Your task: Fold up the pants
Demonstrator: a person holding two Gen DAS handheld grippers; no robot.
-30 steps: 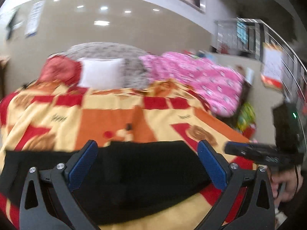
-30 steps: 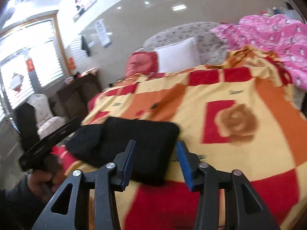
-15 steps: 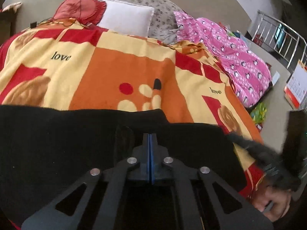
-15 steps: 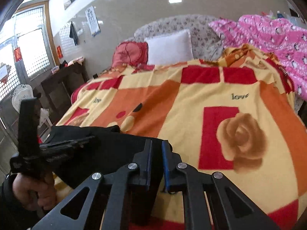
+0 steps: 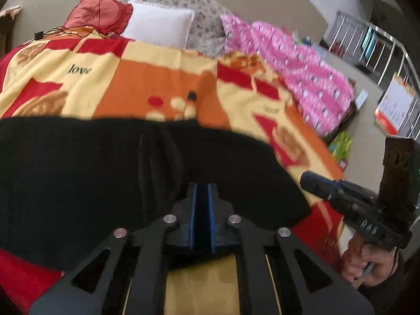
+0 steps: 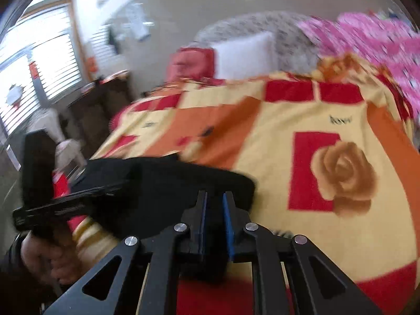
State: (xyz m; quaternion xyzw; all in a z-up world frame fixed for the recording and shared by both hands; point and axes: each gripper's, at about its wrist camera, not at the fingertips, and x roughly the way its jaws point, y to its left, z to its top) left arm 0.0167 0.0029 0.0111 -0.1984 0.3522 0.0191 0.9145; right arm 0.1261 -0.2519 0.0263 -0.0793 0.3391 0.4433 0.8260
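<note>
Black pants [image 5: 105, 178] on the patterned blanket [image 5: 162, 84], left gripper [image 5: 202, 191] clenched on their near edge, right gripper [image 6: 215, 204] grasping the pants corner (both frames blurred).

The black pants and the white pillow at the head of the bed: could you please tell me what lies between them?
In the left wrist view, only the patterned blanket lies between the black pants and the white pillow; nothing rests on that stretch.

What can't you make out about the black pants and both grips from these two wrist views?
- Left wrist view: the pants run off the left edge; their full length is unseen.
- Left gripper: black cloth against black fingers; how many layers are pinched is unclear.
- Right wrist view: motion blur smears the pants' near edge at the right gripper.
- Waistband or leg end: cannot tell.
</note>
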